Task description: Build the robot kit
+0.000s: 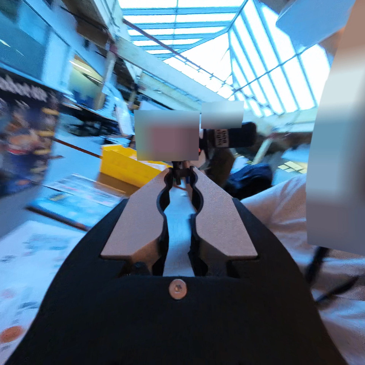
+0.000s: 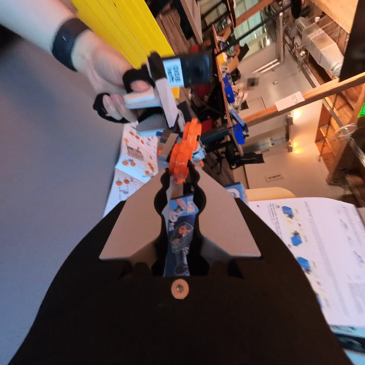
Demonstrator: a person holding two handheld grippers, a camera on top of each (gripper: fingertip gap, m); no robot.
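At frame centre the right gripper [image 2: 180, 173] pinches a translucent orange toothed plastic piece [image 2: 184, 152], the left gripper [image 1: 180, 173] nips a small dark brick assembly [image 1: 178, 171], and a yellow plastic bin [image 1: 122, 164] sits behind, centre-left.

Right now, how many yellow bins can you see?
1. The yellow bin sits on the table left of the left gripper; the right wrist view shows it top left, behind the hand. Others may be hidden.
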